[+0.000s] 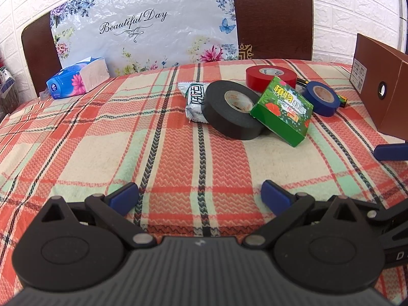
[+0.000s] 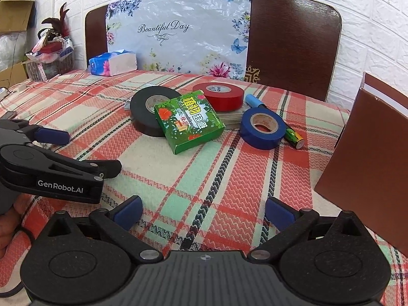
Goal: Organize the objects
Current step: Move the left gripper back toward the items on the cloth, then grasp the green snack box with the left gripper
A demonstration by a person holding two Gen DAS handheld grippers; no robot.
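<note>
- Nothing sorted yet, as far as I can judge: every item sits loose on the plaid tablecloth (image 2: 204,178), clustered mid-table, none in a container.
- Brown box (image 2: 362,158) at right edge, near the pile but apart; likely the destination, a guess. Cut off by the frame in both views, opening not visible, contents unknown.
- Black tape roll (image 2: 150,109) largest of the pile, propped up on a white snack packet (image 1: 195,102); packet almost fully hidden behind the roll in the right view.
- Green carton (image 2: 190,125) leans on the black roll's edge, tilted, one corner down on the cloth.
- Red tape roll (image 2: 218,95) behind the carton, flat; touching it or not, cannot tell.
- Blue tape roll (image 2: 262,127) right of the carton, apart from it, flat.
- Blue-capped marker (image 2: 255,102) and a green battery (image 2: 294,137) lie behind and beside the blue roll, partly hidden; whether more small bits lie under there is unclear.
- Tissue pack (image 1: 76,81) far left back, well apart from the pile; may not be part of the job.
- Left gripper (image 1: 200,196) low over bare cloth near the table's front, jaws spread wide, empty.
- Right gripper (image 2: 204,211) likewise spread wide, holding nothing, aimed toward carton and blue roll.
- All pickups left to do; I'd say task at its start.
</note>
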